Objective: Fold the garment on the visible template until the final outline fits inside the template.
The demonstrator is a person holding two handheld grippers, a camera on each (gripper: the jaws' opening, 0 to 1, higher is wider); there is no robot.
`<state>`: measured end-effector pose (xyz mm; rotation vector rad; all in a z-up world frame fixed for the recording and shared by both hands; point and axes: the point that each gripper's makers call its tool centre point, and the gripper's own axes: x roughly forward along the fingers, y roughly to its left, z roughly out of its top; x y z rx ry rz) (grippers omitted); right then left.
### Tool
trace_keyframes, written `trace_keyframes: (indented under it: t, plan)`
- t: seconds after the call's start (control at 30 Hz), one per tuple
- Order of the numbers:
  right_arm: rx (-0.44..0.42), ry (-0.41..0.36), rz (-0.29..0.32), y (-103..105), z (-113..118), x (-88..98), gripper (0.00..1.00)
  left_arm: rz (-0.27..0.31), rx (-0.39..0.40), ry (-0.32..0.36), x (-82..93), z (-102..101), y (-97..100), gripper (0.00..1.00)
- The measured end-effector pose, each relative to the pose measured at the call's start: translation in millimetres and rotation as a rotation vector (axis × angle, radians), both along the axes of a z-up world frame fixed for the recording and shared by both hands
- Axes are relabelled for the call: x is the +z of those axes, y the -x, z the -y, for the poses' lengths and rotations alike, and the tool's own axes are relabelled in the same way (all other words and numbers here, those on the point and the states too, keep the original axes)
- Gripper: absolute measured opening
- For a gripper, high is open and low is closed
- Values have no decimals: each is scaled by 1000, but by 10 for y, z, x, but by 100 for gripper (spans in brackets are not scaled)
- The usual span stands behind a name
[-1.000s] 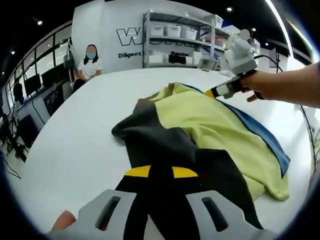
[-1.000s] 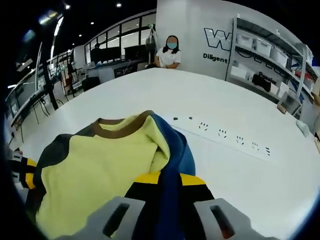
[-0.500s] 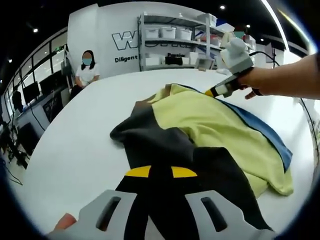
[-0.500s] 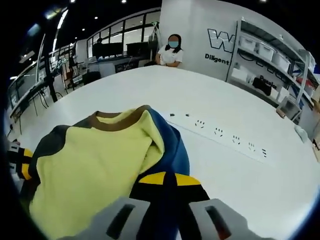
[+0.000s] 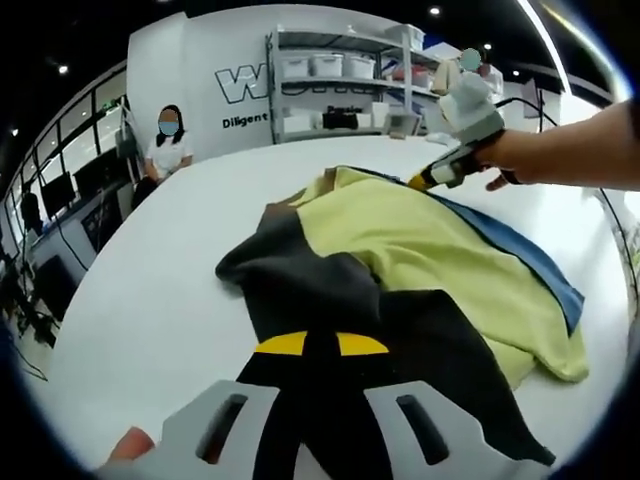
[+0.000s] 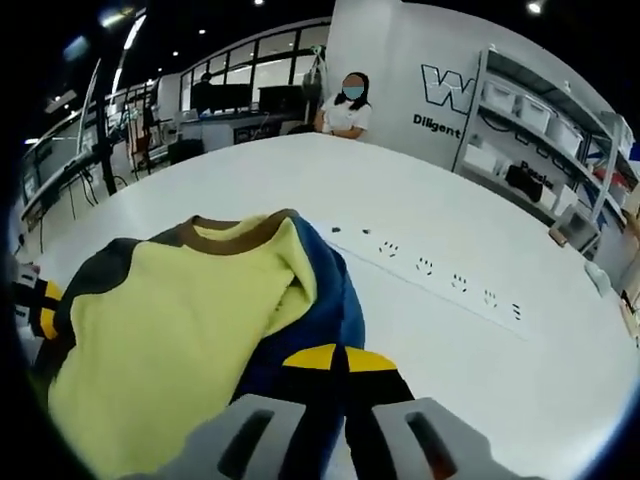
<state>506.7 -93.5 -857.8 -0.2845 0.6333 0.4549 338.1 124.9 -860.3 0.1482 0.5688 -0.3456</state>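
Note:
A garment lies bunched on the white table (image 5: 150, 260). It has a yellow-green body (image 5: 430, 250), dark grey sleeves (image 5: 300, 280), a blue side (image 6: 320, 320) and a brown collar (image 6: 235, 235). My left gripper (image 5: 320, 350) is shut on the dark grey fabric at the near end. At the left edge of the right gripper view, the left gripper (image 6: 38, 305) shows by the grey sleeve. My right gripper (image 6: 338, 358) is shut on the blue fabric. From the left gripper view, the right gripper (image 5: 420, 183) pinches the far edge, with a hand (image 5: 520, 155) holding it.
A row of flush sockets (image 6: 440, 275) runs across the table beyond the garment. A person (image 5: 165, 145) sits at the far edge of the table. Shelving with boxes (image 5: 340, 95) stands behind the table. Bare tabletop spreads to the left (image 5: 120, 330).
Both grippers keep their hold. Both views have shifted slightly, and in the right gripper view the garment now sits a little lower and further left.

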Motion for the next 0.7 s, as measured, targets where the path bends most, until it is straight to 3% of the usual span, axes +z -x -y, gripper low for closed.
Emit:
trace_keyframes:
  t: [0.27,0.53,0.7]
  plan:
    - [-29,4,44,7,395,209,0,-9,-105,-18,-4,6,41,0]
    - [-91,9,41,13,724,223,0,-10,-162,-23,-7,12,34,1]
    - [-157,29,19,25,1064,165,0,-19,-207,-26,-5,-11,-2,2]
